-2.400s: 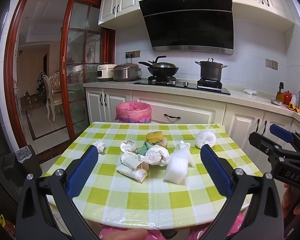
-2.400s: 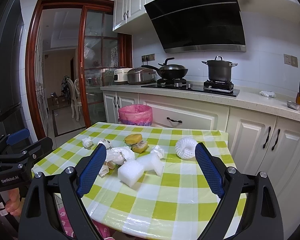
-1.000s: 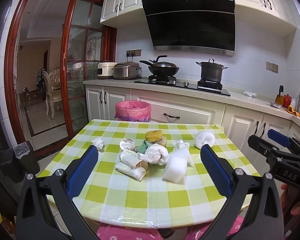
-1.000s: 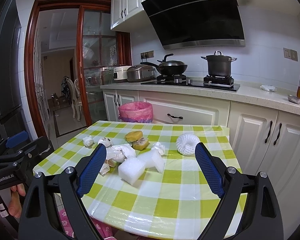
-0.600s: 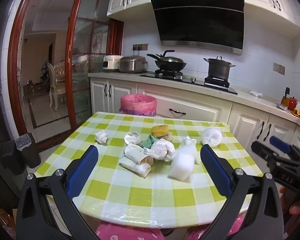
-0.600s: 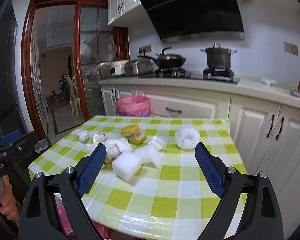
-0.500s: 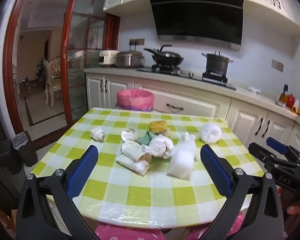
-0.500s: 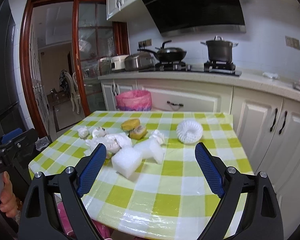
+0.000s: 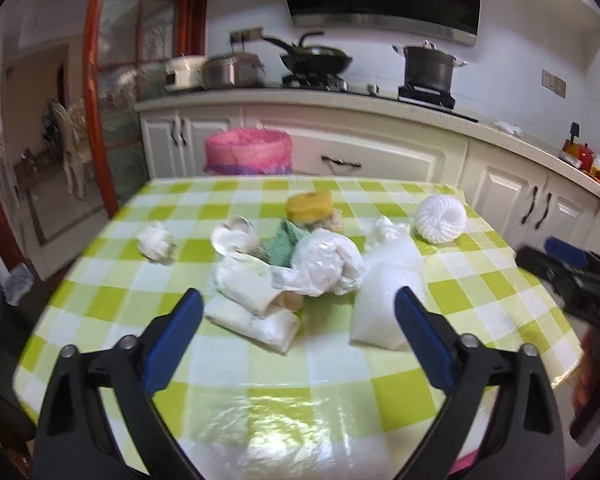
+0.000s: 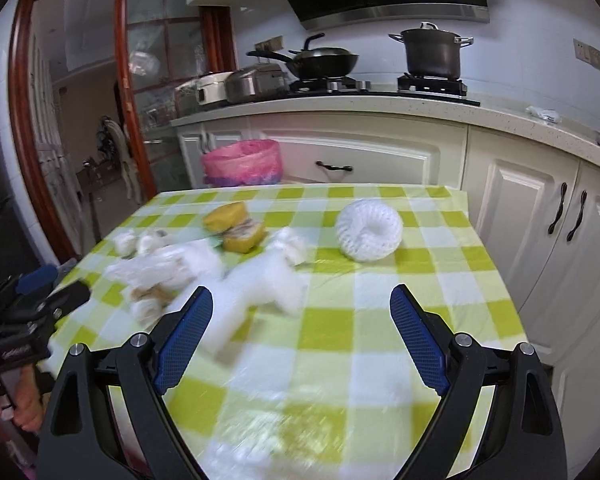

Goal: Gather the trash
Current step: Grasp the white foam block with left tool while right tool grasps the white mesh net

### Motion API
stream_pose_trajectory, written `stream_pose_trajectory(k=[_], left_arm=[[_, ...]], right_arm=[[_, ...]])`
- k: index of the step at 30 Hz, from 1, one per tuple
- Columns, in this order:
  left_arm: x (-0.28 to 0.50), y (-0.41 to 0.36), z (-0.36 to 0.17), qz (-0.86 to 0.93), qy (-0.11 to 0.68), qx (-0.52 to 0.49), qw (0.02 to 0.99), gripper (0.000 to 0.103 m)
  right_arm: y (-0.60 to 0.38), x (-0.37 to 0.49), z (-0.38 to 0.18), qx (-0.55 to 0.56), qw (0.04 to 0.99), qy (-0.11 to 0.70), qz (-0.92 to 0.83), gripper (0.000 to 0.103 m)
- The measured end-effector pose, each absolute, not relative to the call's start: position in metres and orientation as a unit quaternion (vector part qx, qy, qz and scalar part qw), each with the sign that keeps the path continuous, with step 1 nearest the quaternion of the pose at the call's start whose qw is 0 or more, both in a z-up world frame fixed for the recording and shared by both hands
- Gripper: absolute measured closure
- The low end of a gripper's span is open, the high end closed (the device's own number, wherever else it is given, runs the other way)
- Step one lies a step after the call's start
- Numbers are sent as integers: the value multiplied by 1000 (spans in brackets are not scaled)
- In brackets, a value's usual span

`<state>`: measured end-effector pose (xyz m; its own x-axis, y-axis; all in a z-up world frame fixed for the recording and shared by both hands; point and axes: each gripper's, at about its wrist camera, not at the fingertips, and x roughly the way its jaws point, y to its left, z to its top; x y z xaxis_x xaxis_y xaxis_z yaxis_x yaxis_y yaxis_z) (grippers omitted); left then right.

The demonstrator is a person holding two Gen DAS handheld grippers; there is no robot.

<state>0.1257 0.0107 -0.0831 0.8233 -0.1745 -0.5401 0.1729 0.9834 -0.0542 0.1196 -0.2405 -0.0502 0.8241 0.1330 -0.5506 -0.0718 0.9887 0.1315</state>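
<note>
Left gripper point(image 9: 296, 322) jaws apart and just narrowing, nothing between them, right gripper point(image 10: 300, 320) gaping and empty, both over the near checked table point(image 9: 320, 392), trash pile point(image 9: 300, 276) mid-table, foam net point(image 10: 369, 230) far right, pink bin point(image 9: 248, 152) beyond.

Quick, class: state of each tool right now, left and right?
Left tool: open, jaws just been closing, holding nothing.
Right tool: open, holding nothing.

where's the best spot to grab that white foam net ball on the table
Judging by its pose, grip the white foam net ball across its rounded sides, coming from the near side with the right gripper. It sits alone on the tablecloth, clear of the pile, and looks soft.
</note>
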Motion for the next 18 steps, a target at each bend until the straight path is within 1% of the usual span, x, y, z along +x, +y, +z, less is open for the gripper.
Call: stream_pose_trajectory(k=[4,7,11,16,18], left_arm=[[141,-2,-95,-132,304,-20,943,19],[145,-26,-105,-150,301,2,942,20],[153,-56,-119,-158,301,36,940,19],[172,-85,-140,-168,319,75,930,24],[175,-95,-147,-168,326,94,926,29]], right_arm=[[-263,160,-58,82,947,308,27,18],[-278,181,-66,98,942,320,16,18],[-282,193,-75,88,939,333,17,18],[-292,201,-87,79,937,341,9,18],[-298,206,-92,84,934,347,7,18]])
